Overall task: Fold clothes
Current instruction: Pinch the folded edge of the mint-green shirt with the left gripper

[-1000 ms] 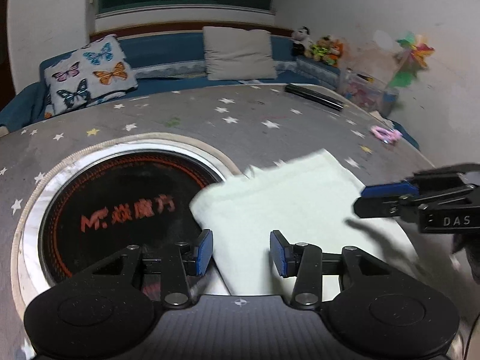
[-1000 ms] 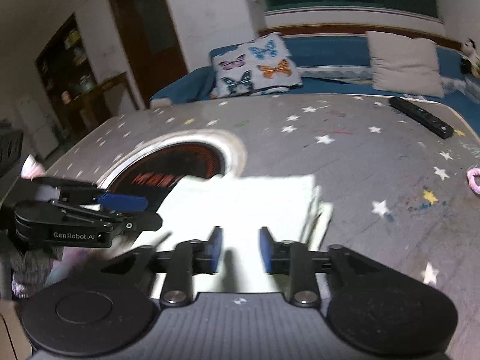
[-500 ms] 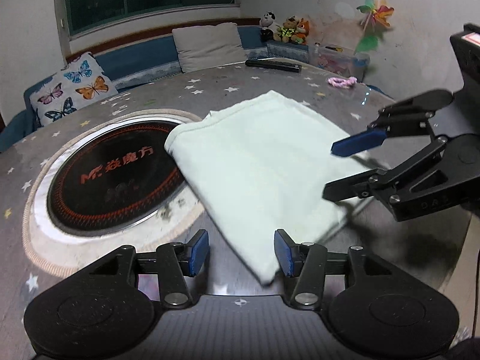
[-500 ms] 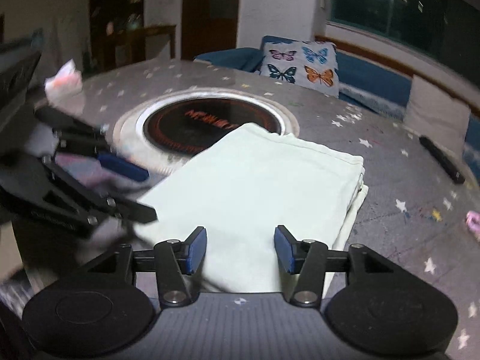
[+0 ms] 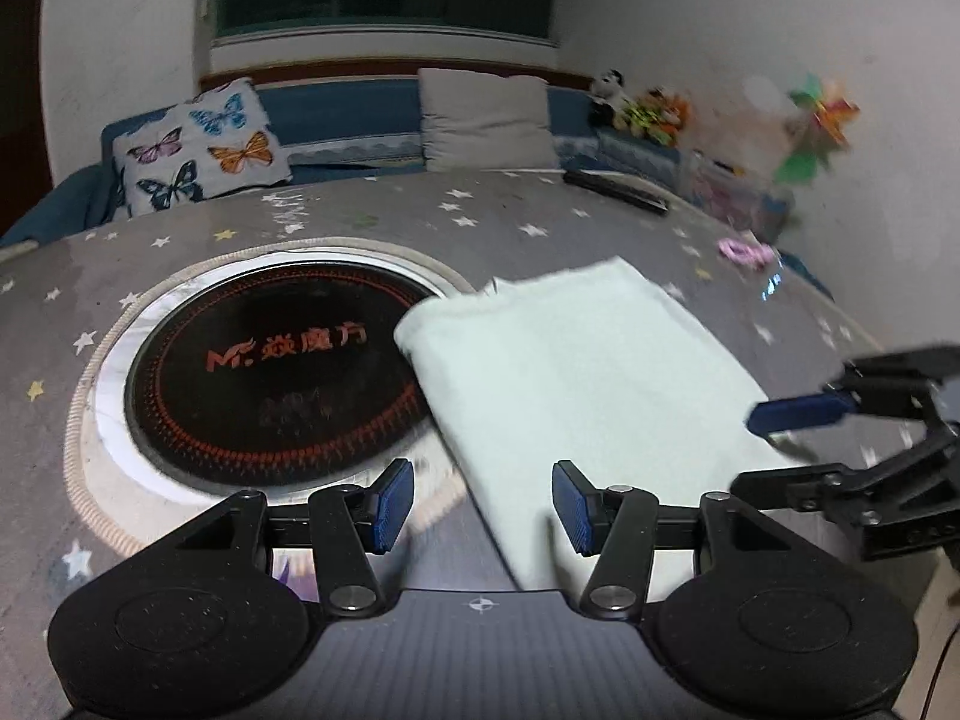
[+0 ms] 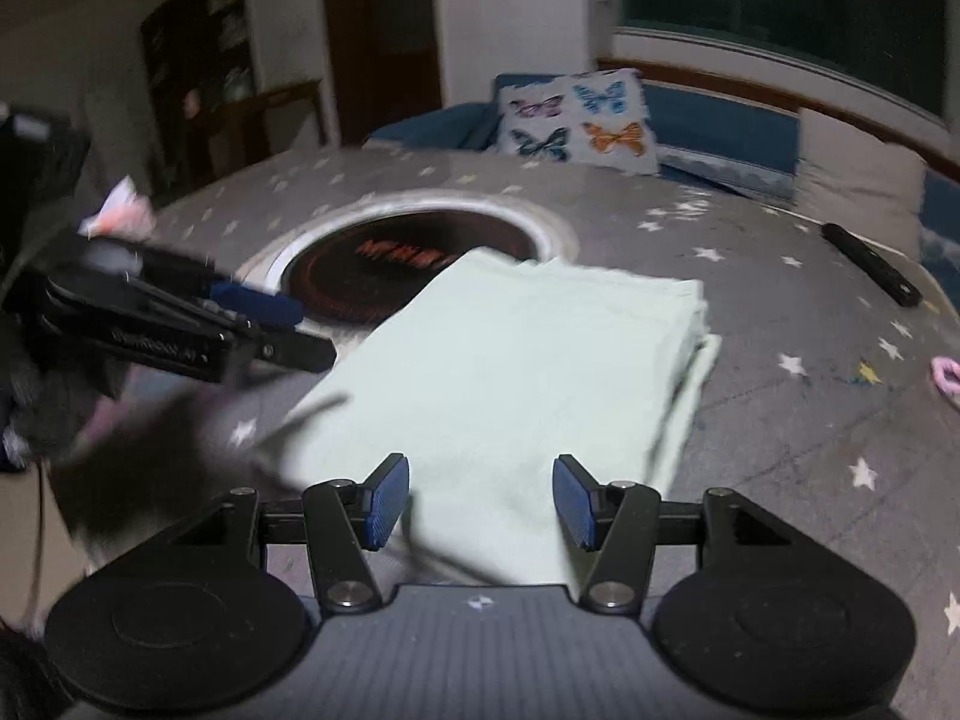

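- Left hand-held gripper (image 5: 483, 504), left wrist view: its blue pads stand apart with nothing clamped; the jaws have just been opening, and only the near left edge of the folded garment (image 5: 576, 372) shows in the gap, unpressed.
- Same view: the garment, pale green, lies flat as a folded rectangle on the star-printed desk (image 5: 540, 222), its far left corner overlapping the round inset cooktop (image 5: 270, 372). Lying flat and square, it appears to have been set down rather than carried.
- Same view: the right hand-held gripper (image 5: 780, 450) enters from the right edge, jaws parted, just beside the garment's right border and gripping nothing.
- Right wrist view: the right hand-held gripper (image 6: 480, 501) also has its pads apart; these jaws have just been opening, and the garment's (image 6: 516, 372) near edge lies beyond them, free.
- Same view: stacked layers show along the garment's right side, evidence of several folds already made; the fold looks near completion.
- Same view: the left hand-held gripper (image 6: 282, 330) hangs at the left, off the cloth.
- Same view: a remote control (image 6: 870, 264) lies well apart on the desk.
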